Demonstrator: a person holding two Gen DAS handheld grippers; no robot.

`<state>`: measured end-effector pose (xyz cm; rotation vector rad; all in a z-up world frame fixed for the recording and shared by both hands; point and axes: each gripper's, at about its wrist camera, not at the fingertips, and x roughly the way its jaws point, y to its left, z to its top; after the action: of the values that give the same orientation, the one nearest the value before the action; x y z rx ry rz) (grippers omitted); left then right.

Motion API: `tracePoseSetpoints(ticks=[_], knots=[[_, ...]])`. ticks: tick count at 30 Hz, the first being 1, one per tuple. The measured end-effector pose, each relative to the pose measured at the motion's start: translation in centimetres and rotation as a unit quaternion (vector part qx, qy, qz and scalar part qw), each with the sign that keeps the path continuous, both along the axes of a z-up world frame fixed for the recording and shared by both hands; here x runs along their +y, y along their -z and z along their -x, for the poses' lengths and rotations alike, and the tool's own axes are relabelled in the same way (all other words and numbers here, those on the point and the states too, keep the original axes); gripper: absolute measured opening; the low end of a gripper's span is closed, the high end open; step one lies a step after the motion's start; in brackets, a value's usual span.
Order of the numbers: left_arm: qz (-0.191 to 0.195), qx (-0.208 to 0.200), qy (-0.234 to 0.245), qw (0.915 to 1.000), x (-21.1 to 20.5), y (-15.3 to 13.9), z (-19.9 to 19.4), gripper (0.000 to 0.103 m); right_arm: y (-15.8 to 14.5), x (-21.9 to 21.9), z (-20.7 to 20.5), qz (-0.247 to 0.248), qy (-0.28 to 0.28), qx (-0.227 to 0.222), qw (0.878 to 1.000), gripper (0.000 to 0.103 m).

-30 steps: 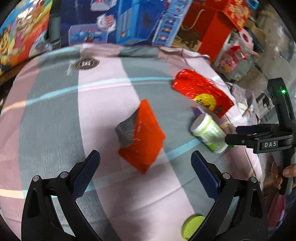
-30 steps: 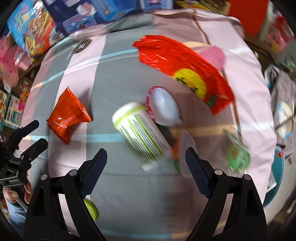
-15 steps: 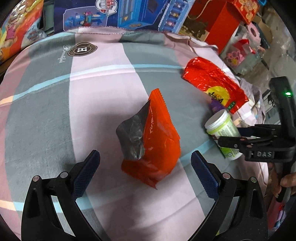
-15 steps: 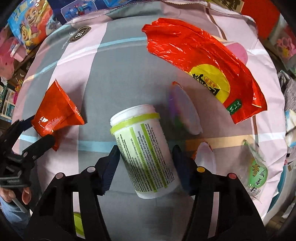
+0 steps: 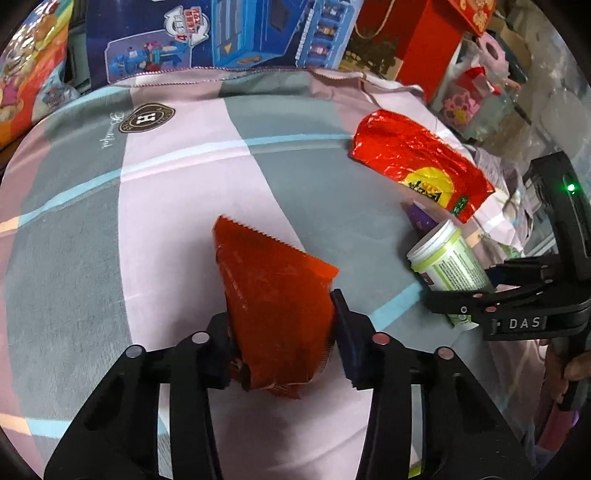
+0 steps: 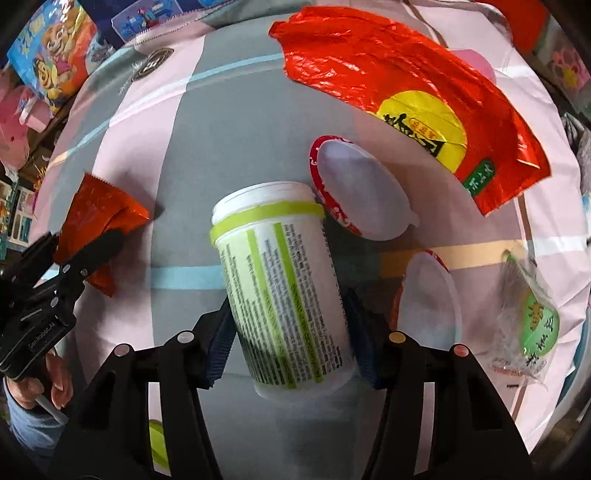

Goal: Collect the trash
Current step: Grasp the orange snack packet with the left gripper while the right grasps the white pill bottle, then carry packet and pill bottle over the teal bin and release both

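My left gripper [image 5: 282, 343] is shut on an orange snack wrapper [image 5: 273, 295], pinched at its lower end above the striped cloth [image 5: 177, 206]. My right gripper [image 6: 290, 343] is shut on a white and green plastic jar [image 6: 277, 288], gripped around its body. The jar [image 5: 447, 258] and the right gripper [image 5: 491, 288] also show at the right of the left wrist view. The wrapper [image 6: 99, 218] and left gripper [image 6: 85, 254] show at the left of the right wrist view. A large red foil bag [image 6: 406, 85] lies beyond the jar; it also shows in the left wrist view [image 5: 413, 158].
Two clear plastic lids with red rims [image 6: 358, 188] [image 6: 428, 302] lie by the jar. A clear packet with a green label [image 6: 532, 325] lies at the right. A yellow-green lid [image 6: 157, 446] sits near the front. Toy boxes [image 5: 221, 33] stand behind the cloth.
Both grippers have closed: the left one on the orange wrapper, the right one on the jar. Both have moved forward over their objects.
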<state>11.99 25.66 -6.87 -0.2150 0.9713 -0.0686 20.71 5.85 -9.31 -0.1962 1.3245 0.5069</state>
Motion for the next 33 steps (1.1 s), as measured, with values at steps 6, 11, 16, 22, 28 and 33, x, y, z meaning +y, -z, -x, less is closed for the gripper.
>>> tracePoseSetpoints(ticks=[6,11,16,22,28,33], knots=[[0.005,-0.013,0.012,0.9998,-1.9,-1.6,0.9,0.041,-2.2,-2.1,0.6,-0.045,0.015,-0.001,0.999,0.049],[0.010,-0.022,0.033,0.9992,-4.2,-2.9,1.2,0.041,-3.6,-3.6,1.3,-0.070,0.022,-0.005,0.997,0.048],[0.006,-0.026,0.054,0.9982,-6.8,-3.9,1.3,0.041,-5.3,-6.1,2.0,-0.093,0.037,-0.018,0.995,0.048],[0.003,-0.030,0.077,0.9966,-9.6,-5.1,1.3,0.041,-6.4,-9.6,2.1,-0.120,0.063,-0.023,0.991,0.048],[0.020,-0.031,0.099,0.9944,-12.4,-5.9,0.9,0.041,-6.9,-13.3,2.8,-0.141,0.083,-0.030,0.986,0.048],[0.009,-0.030,0.125,0.9917,-15.8,-6.3,0.5,0.041,-7.4,-17.4,2.6,-0.157,0.116,-0.039,0.980,0.048]])
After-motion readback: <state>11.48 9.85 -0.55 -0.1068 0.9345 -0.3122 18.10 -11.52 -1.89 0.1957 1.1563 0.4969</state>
